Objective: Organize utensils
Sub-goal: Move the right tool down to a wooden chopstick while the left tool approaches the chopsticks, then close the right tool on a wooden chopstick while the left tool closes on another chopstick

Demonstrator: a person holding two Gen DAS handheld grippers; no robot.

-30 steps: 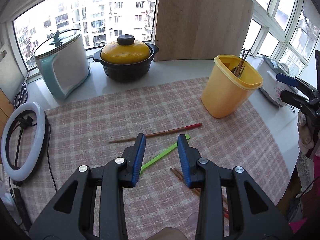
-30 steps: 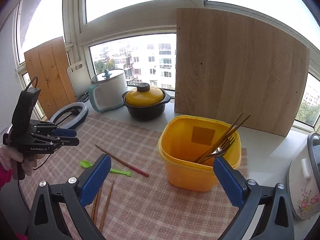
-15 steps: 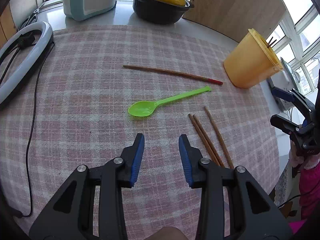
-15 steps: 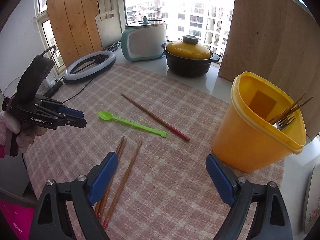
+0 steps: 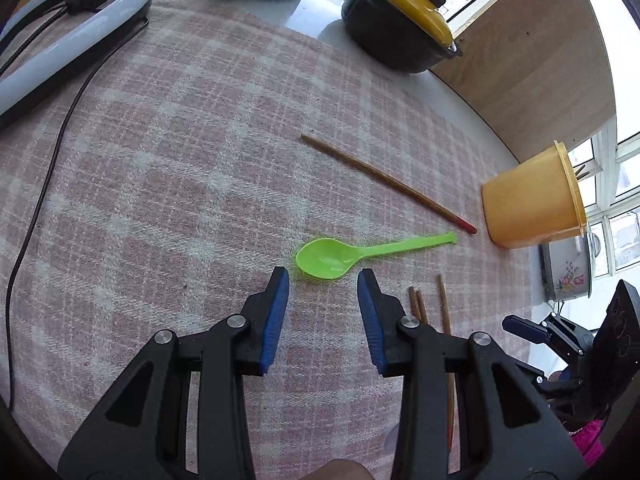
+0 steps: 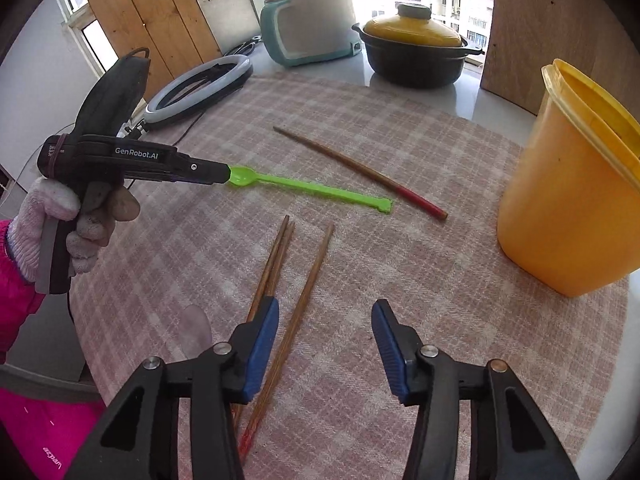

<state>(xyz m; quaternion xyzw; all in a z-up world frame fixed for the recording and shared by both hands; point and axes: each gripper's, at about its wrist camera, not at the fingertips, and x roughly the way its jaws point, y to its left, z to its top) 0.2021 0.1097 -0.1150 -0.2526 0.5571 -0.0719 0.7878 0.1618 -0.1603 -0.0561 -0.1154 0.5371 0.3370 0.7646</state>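
Checked pink cloth (image 6: pixel 420 272) covers the table beneath the windows. At its right edge stands a yellow tub (image 6: pixel 568 200), upright. Lying flat on the cloth: one red-tipped chopstick (image 6: pixel 360 172), a green spoon (image 5: pixel 360 254) and three brown chopsticks (image 6: pixel 280 264). Left gripper (image 5: pixel 323 276) hangs just short of the spoon's bowl, fingers apart, gripping nothing. Right gripper (image 6: pixel 325 310) is over the three chopsticks, its fingers closing, one chopstick between them, not yet pinched.
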